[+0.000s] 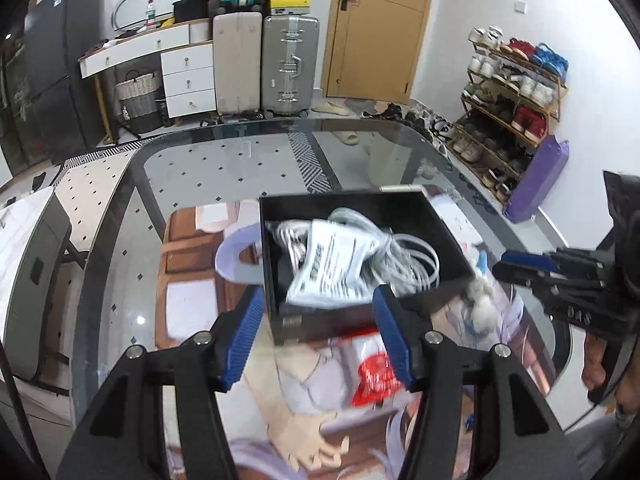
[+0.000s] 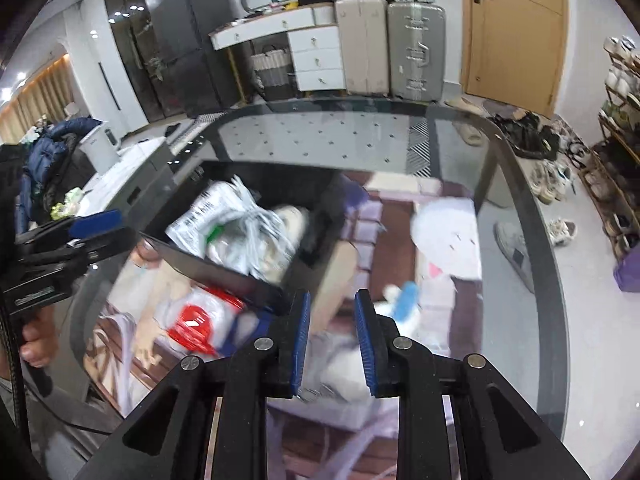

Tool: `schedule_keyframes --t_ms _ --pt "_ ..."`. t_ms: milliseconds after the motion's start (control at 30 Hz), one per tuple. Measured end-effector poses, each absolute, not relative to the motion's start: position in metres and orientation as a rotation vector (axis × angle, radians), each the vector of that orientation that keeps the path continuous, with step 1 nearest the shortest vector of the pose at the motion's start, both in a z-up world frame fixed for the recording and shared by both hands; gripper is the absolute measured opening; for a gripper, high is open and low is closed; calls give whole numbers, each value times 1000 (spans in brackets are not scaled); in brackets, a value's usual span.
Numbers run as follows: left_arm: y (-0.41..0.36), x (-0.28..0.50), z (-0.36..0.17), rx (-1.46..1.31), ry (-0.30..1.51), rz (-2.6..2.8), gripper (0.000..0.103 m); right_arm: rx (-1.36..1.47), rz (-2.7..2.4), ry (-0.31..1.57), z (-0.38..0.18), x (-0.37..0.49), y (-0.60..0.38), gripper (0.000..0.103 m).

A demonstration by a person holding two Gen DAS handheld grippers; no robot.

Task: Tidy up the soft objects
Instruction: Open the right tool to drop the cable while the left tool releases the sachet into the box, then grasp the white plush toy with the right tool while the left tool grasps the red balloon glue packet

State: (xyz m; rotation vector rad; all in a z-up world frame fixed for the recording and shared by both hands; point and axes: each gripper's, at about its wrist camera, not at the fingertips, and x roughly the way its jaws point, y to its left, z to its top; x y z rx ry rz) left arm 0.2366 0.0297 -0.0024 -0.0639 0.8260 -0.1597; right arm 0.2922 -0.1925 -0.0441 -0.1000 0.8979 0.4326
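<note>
My left claw [image 1: 318, 334] gapes empty before the open black box [image 1: 362, 322] of white cable; the right-wrist view alone shows my right claw [image 2: 332, 342] parted over a blurred white-and-blue plush [image 2: 404, 304].

In the right wrist view the black box [image 2: 240, 276] and its contents are smeared by motion blur; the printed packet [image 2: 208, 212] inside cannot be read. The red-and-white bag [image 2: 196, 326] near it is equally blurred. In the left wrist view the right gripper [image 1: 516, 266] is cut off by the right edge.
</note>
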Motion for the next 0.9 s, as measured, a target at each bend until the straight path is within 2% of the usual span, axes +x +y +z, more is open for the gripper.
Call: schedule_keyframes --t_ms 133,300,433,567,633,667,900 --pt "27 227 -12 -64 846 -159 58 -62 382 939 -62 297 -209 40" --pt "14 225 -37 -53 915 -164 64 -40 306 988 -85 313 -217 57" --pt "0 226 -48 -41 946 -171 79 -49 297 1030 -102 324 -215 57" --pt "-18 229 -53 -11 956 -181 80 -93 304 1048 -108 328 -208 56" --pt "-26 231 -57 6 963 -176 80 -121 313 1054 -108 326 -204 43" --pt "-30 233 -59 16 967 -178 80 -126 324 1061 -107 325 -202 41" --pt "-48 242 -75 105 981 -123 80 -176 401 1086 -104 301 -195 40"
